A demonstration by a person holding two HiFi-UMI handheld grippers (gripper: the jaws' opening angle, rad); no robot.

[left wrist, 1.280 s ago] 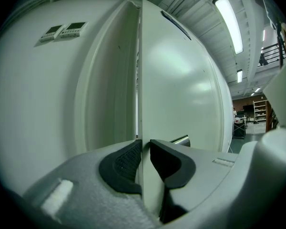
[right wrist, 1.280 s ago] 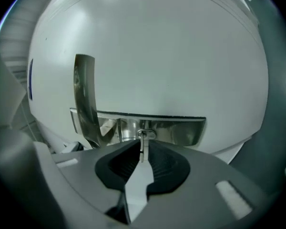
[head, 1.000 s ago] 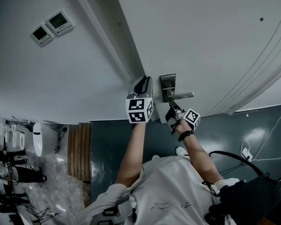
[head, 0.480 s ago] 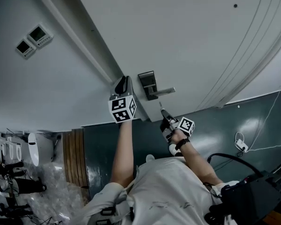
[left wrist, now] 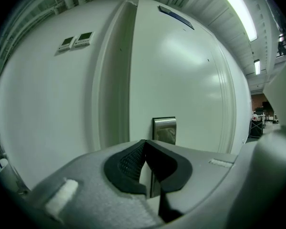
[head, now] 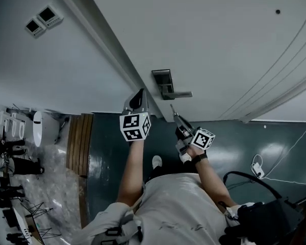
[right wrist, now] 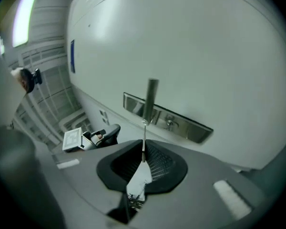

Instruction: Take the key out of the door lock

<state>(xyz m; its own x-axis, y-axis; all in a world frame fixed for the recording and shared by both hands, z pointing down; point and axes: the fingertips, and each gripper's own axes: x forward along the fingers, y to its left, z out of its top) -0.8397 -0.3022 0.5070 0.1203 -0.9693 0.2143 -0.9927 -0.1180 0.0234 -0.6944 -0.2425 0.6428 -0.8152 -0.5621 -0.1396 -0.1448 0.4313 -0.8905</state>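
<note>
In the head view the metal lock plate (head: 163, 79) and its lever handle (head: 179, 94) sit on the white door (head: 219, 40). My right gripper (head: 181, 126) hangs below the handle, shut on the key (head: 174, 113), which is clear of the lock. In the right gripper view the key (right wrist: 143, 149) sticks out from the pads toward the lever handle (right wrist: 150, 98) and lock plate (right wrist: 181, 123). My left gripper (head: 138, 97) is left of the lock near the door's edge. Its jaws have just been closing and meet with nothing between them (left wrist: 145, 157); the lock plate (left wrist: 164, 128) shows beyond.
Two wall panels (head: 43, 19) hang left of the door frame (head: 107, 50). A wooden floor strip (head: 76, 142) and people (head: 5, 162) are at the left. A cable (head: 255, 170) and a dark bag (head: 268, 218) lie at the lower right.
My right gripper has drawn back and down from the lock with the key in it. The left gripper has come away from the door's edge and its jaws have shut.
</note>
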